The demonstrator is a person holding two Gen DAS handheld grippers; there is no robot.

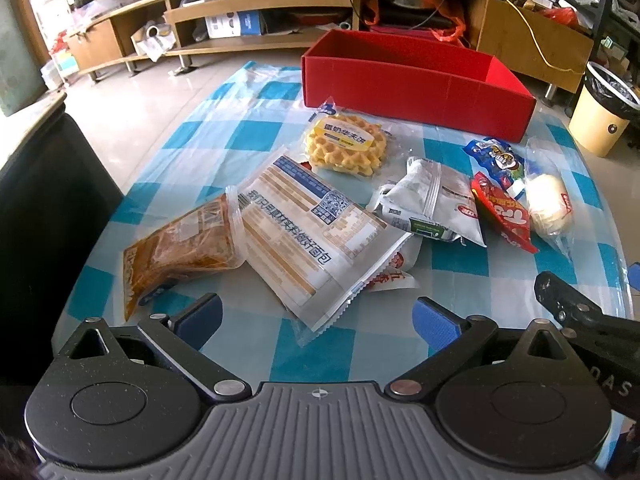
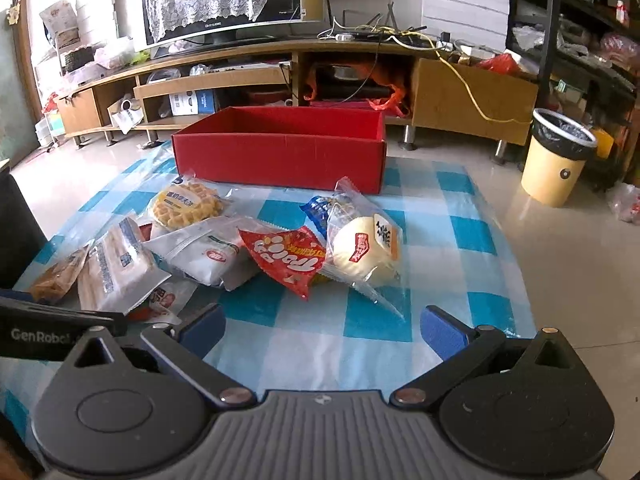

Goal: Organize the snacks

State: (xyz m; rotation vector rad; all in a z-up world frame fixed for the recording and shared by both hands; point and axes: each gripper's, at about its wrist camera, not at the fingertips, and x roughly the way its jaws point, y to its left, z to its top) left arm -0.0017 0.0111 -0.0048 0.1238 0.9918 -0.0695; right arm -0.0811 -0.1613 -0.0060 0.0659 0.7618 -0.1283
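Observation:
Several wrapped snacks lie on a blue-and-white checked table. A large bread packet (image 1: pixel 308 236) lies just ahead of my left gripper (image 1: pixel 318 320), which is open and empty. A brown snack pack (image 1: pixel 176 252) lies to its left, a waffle (image 1: pixel 344 144) behind it. A round bun (image 2: pixel 366 250) and a red snack bag (image 2: pixel 286 258) lie ahead of my right gripper (image 2: pixel 322 330), also open and empty. An open red box (image 2: pixel 280 152) stands at the table's far side; it also shows in the left wrist view (image 1: pixel 416 84).
A white packet (image 1: pixel 432 204) and a blue packet (image 1: pixel 496 158) lie among the snacks. A dark chair (image 1: pixel 44 216) stands at the table's left. A yellow bin (image 2: pixel 558 160) stands on the floor at right. A TV stand (image 2: pixel 280 68) lines the back wall.

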